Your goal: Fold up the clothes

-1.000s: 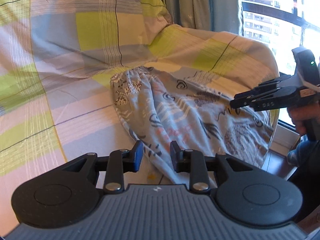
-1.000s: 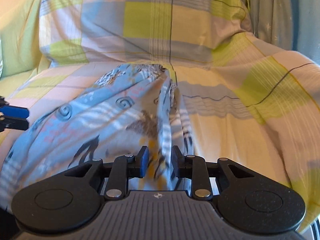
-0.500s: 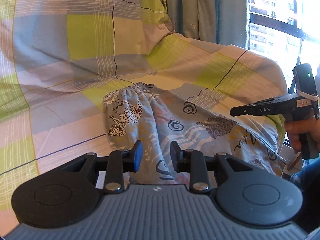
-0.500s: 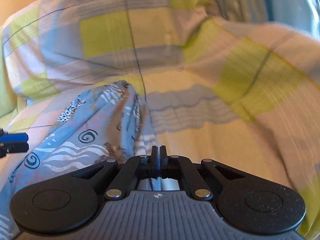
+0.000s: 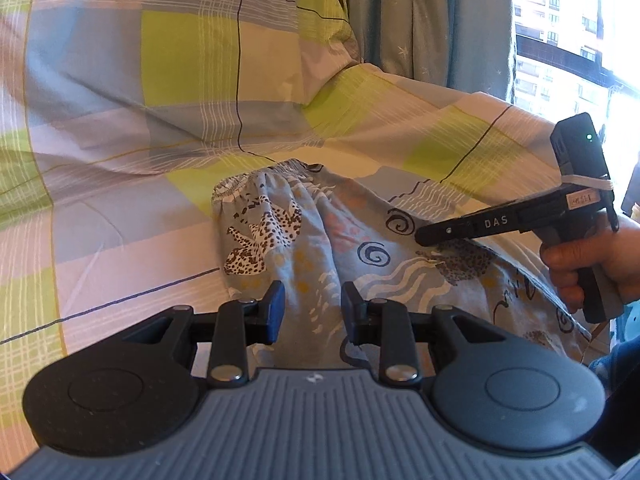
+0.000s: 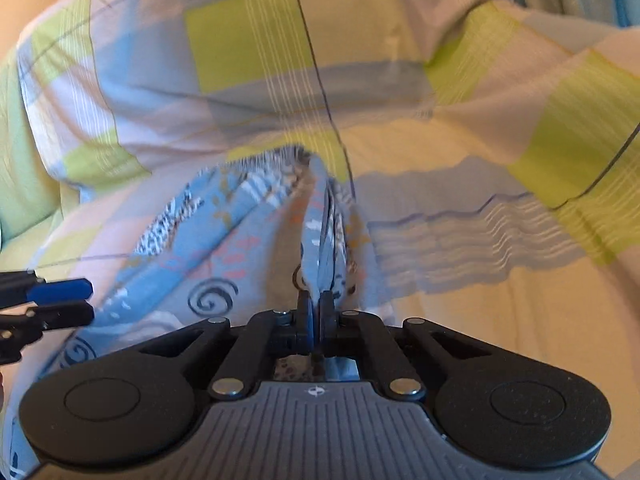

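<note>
A big bed takes up the room, spread with a checked sheet of green, grey and pink squares that humps up toward the curtain and the bright window behind. On it, about the middle and running off toward the near right edge, lies the job itself: a pair of light blue patterned trousers, spirals, spotted shapes and wavy lines all over, the gathered waistband at the far end. I'd call this an early stage, because the cloth is rumpled and heaped rather than squared, with one long ridge standing up down the middle and no tidy stacked layers anywhere. Now the right gripper: its fingers are pinched together on that raised ridge of fabric, a thin strip caught between the pads, so that side has its hold. The picture from it is smeared, so it looks to be on the move. The left gripper sits low over the near part of the trousers with its jaws well apart, cloth beneath them but nothing gripped. By my reckoning, the left hold, the fold across and the smoothing are all yet to come.
</note>
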Demonstrator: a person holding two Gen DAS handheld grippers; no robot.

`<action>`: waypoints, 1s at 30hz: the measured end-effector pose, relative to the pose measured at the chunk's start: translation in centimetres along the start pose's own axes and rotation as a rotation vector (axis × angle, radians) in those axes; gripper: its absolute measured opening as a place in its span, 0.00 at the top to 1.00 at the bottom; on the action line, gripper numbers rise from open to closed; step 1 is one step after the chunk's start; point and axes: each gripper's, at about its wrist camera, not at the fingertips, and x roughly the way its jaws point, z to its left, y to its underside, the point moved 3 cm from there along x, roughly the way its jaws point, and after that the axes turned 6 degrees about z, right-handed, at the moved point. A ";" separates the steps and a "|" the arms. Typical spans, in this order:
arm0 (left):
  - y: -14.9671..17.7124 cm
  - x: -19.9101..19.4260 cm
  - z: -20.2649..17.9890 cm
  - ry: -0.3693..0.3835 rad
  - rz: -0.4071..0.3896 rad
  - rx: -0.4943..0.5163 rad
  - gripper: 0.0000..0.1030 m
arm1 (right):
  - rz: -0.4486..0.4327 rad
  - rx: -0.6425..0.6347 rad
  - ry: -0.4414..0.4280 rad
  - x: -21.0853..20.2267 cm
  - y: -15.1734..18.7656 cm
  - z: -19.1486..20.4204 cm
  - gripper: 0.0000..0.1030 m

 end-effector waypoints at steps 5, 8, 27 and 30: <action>0.1 0.6 -0.3 0.030 -0.003 -0.009 0.76 | -0.041 0.028 0.044 -0.7 -0.3 -1.0 1.00; 0.9 1.4 -0.7 0.032 0.039 0.015 0.76 | -0.009 0.073 0.030 -0.4 0.8 -2.0 0.98; 1.3 1.0 -1.4 0.011 0.043 0.089 0.74 | -0.002 0.042 0.028 -8.9 10.0 1.7 0.89; 0.7 0.0 -1.5 0.069 -0.003 0.058 0.74 | -0.031 0.012 0.093 -9.6 10.1 1.9 1.00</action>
